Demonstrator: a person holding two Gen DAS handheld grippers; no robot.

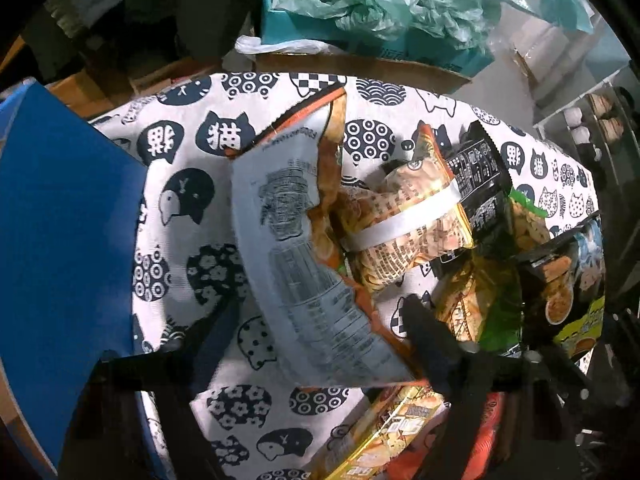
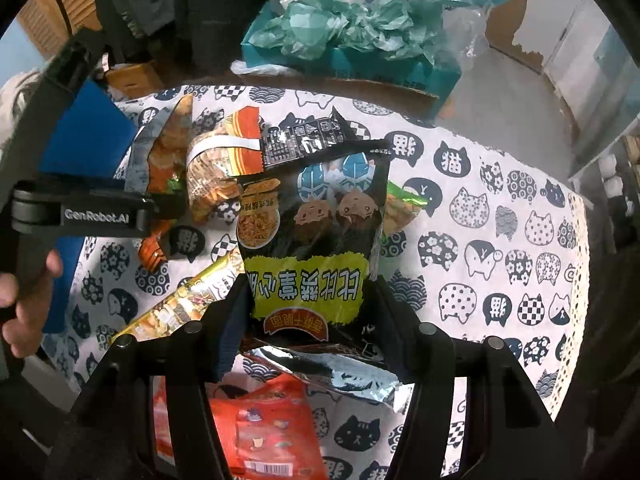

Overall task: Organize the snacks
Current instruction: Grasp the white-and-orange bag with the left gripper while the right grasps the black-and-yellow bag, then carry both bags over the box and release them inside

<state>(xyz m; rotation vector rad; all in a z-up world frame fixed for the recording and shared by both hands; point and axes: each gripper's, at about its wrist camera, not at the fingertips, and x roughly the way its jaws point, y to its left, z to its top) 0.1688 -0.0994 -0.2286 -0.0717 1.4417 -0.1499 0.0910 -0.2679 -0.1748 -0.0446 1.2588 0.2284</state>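
My right gripper [image 2: 310, 300] held the black snack bag [image 2: 316, 216] by its bottom edge, above the cat-print counter [image 2: 500, 240]. My left gripper [image 1: 320, 332] pinched the orange packet [image 1: 304, 248] beside the blue box [image 1: 60, 220]. Either thin-edge hold could slip, dropping a bag onto the pile.
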